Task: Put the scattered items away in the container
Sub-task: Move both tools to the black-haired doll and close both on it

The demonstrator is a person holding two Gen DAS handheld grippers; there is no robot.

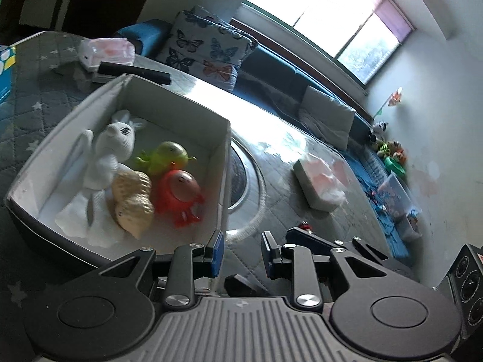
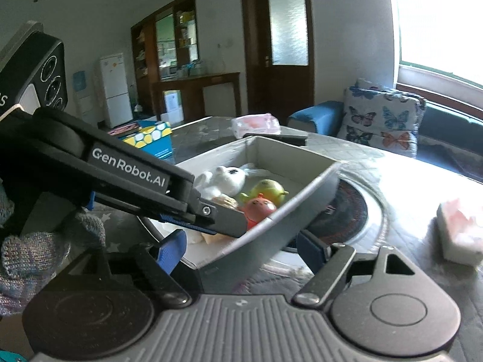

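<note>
Four toys are lying in the grey container (image 1: 169, 102) on the desk (image 1: 347, 217): a white rabbit (image 1: 113, 147), a green toy (image 1: 169, 157), a red toy (image 1: 181, 190) and a tan shell-shaped toy (image 1: 132, 199). The collecting step is looking close to finished; two tissue packs (image 1: 320, 184) are sitting outside on the desk, and I cannot tell whether they count as scattered items. If they do, the next move is calling for a reach towards the nearer pack. The left tool (image 1: 243, 255) is standing partly open at the container's near corner, holding nothing. The right tool (image 2: 241, 250) is gaping wide, the container's near wall lying between its fingers, not pressed.
</note>
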